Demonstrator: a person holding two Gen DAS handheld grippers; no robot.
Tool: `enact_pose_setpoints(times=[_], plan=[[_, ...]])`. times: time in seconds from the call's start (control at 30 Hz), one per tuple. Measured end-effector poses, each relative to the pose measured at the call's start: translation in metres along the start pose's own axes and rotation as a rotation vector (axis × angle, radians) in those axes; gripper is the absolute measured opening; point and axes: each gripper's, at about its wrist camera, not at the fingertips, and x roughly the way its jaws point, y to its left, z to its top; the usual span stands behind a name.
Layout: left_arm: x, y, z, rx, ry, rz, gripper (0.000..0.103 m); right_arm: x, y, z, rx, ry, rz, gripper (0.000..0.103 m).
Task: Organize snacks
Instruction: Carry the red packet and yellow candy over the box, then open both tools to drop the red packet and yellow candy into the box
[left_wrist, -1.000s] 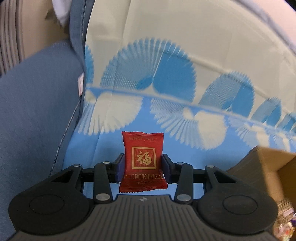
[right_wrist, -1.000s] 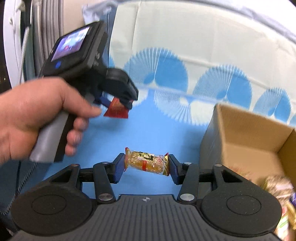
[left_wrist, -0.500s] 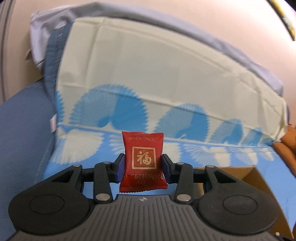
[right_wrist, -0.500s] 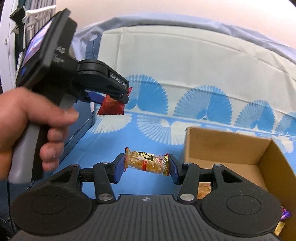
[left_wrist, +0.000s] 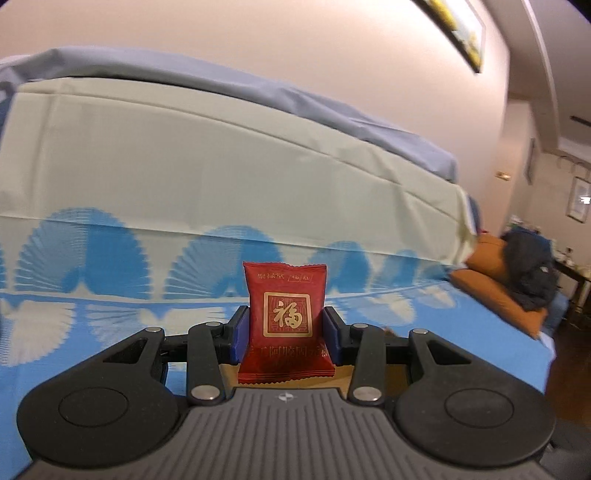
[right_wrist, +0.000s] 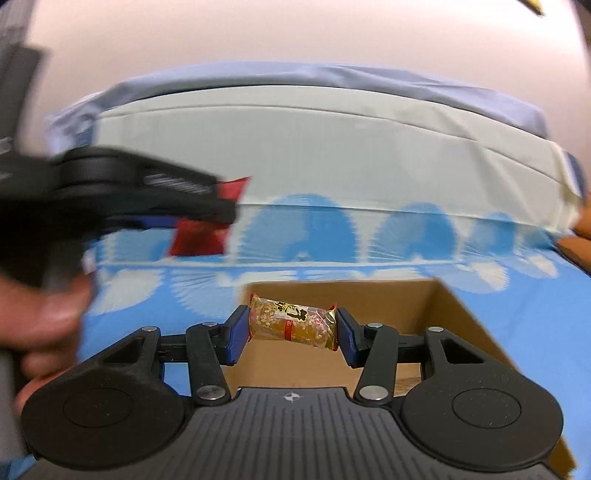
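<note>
Snack packets were held in both grippers. A red packet (left_wrist: 286, 321) printed with a gold character was clamped upright between the blue pads of the left gripper (left_wrist: 285, 328), its lower edge hanging just above a strip of brown cardboard glimpsed under the jaws. A clear-wrapped golden snack (right_wrist: 293, 320) was pinched lengthwise, slightly tilted, between the pads of the right gripper (right_wrist: 291, 328), and was held over the open cardboard box (right_wrist: 458, 314), in front of the box's far wall. In the right wrist view the left gripper (right_wrist: 199, 218) was seen blurred at the upper left, with the red packet (right_wrist: 207, 229) gripped in its jaws and the left hand (right_wrist: 40, 325) wrapped around its handle. The box was set on a blue cloth (right_wrist: 535, 332) patterned with white and blue fan shapes. Behind it, a cream cover (left_wrist: 221, 166) was draped over a raised back, with a grey-blue sheet (left_wrist: 258, 88) laid along the top. At the far right of the left wrist view, an orange cushion (left_wrist: 491, 288) and a dark bundle (left_wrist: 528, 273) were seen, the bundle resting on the cushion.
</note>
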Motion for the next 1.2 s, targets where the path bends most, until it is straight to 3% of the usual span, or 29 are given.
enact_pose_setpoints(times=[0.27,0.33,0.37,0.4,0.5,0.57,0.67,0.77,0.83,1.0,1.13,1.2], plan=[[-0.008,-0.039,-0.008,0.095,-0.054,-0.137,0.047,0.008,-0.050,-0.001,0.145,0.000,-0.160,0.051],[-0.009,-0.045,-0.009,0.108,-0.056,-0.163,0.068,0.012,-0.053,-0.002,0.149,0.013,-0.185,0.055],[-0.012,-0.045,-0.010,0.112,-0.062,-0.166,0.072,0.012,-0.054,-0.003,0.163,0.013,-0.214,0.062],[-0.014,-0.047,-0.011,0.116,-0.073,-0.169,0.073,0.013,-0.056,-0.004,0.176,0.015,-0.231,0.073],[-0.018,-0.047,-0.009,0.096,-0.068,-0.167,0.074,0.008,-0.059,-0.003,0.202,-0.016,-0.215,0.075],[-0.026,-0.046,-0.008,0.091,-0.076,-0.129,0.077,0.003,-0.057,-0.002,0.187,-0.056,-0.215,0.077],[-0.037,-0.055,-0.005,0.091,-0.049,0.016,0.085,-0.010,-0.064,-0.002,0.227,-0.048,-0.204,0.084],[-0.058,-0.069,-0.007,0.086,-0.016,0.072,0.090,-0.028,-0.072,0.002,0.219,-0.036,-0.196,0.099],[-0.077,-0.080,-0.013,0.098,0.011,0.097,0.103,-0.041,-0.079,0.009,0.204,-0.012,-0.183,0.102],[-0.115,-0.099,-0.035,0.050,0.137,0.187,0.103,-0.082,-0.106,0.008,0.174,0.035,-0.136,0.102],[-0.136,-0.110,-0.066,0.031,0.209,0.235,0.103,-0.111,-0.123,-0.024,0.162,0.074,-0.139,0.102],[-0.141,-0.113,-0.084,0.023,0.235,0.248,0.103,-0.118,-0.126,-0.040,0.214,0.116,-0.165,0.102]])
